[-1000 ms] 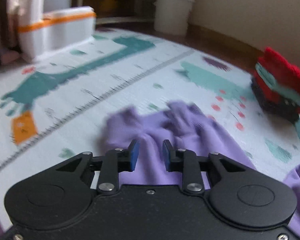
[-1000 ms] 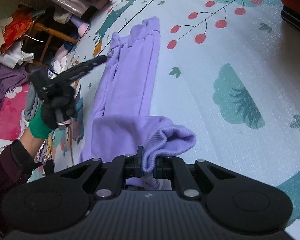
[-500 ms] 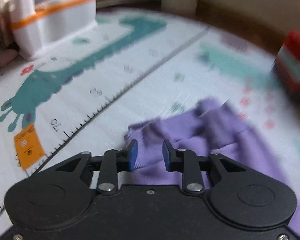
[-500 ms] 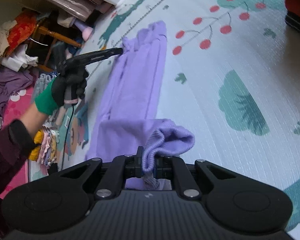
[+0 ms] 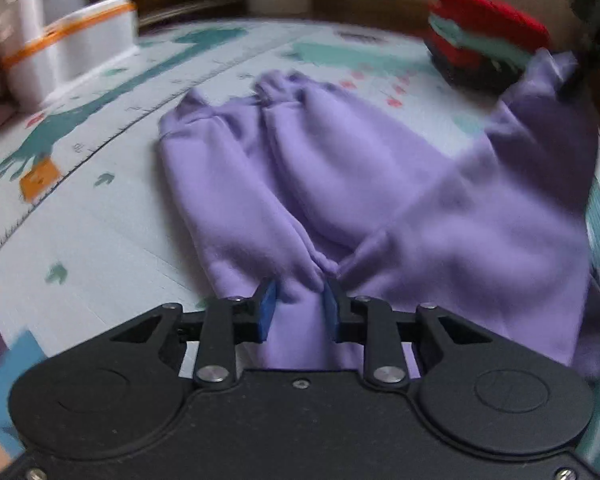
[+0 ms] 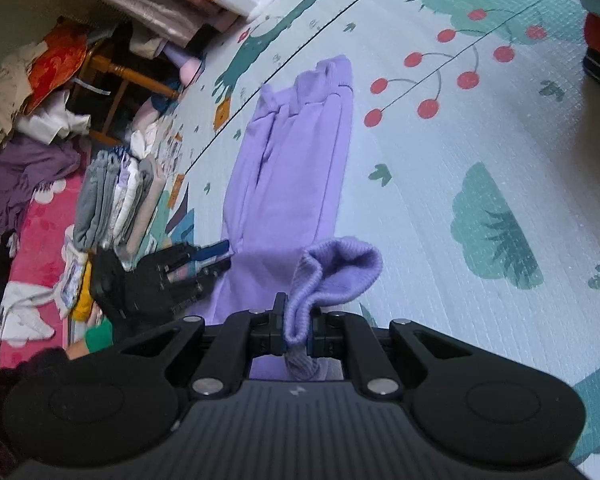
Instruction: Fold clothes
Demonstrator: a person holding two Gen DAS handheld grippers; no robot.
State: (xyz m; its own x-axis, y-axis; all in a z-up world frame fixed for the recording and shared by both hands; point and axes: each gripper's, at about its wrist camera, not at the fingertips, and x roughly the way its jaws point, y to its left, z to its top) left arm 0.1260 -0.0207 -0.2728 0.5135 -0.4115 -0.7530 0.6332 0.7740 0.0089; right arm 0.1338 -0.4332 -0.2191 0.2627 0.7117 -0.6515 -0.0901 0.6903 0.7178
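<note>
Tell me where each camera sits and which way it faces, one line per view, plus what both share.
Left wrist: sits on the left gripper, looking down along open fingers across the purple pants toward the folded pile on the mat; only that gripper shows.
Right wrist: sits on the right gripper, shut on the pants' ribbed end, looking down their length; the left gripper and gloved hand show at the left.
Shared: the pants, the mat.

Bkgd clutter, floor level
Printed play mat (image 6: 480, 152) underneath; white bins w/ orange bands (image 5: 68, 52) far left, wooden chair (image 6: 116, 76) beside mat.
</note>
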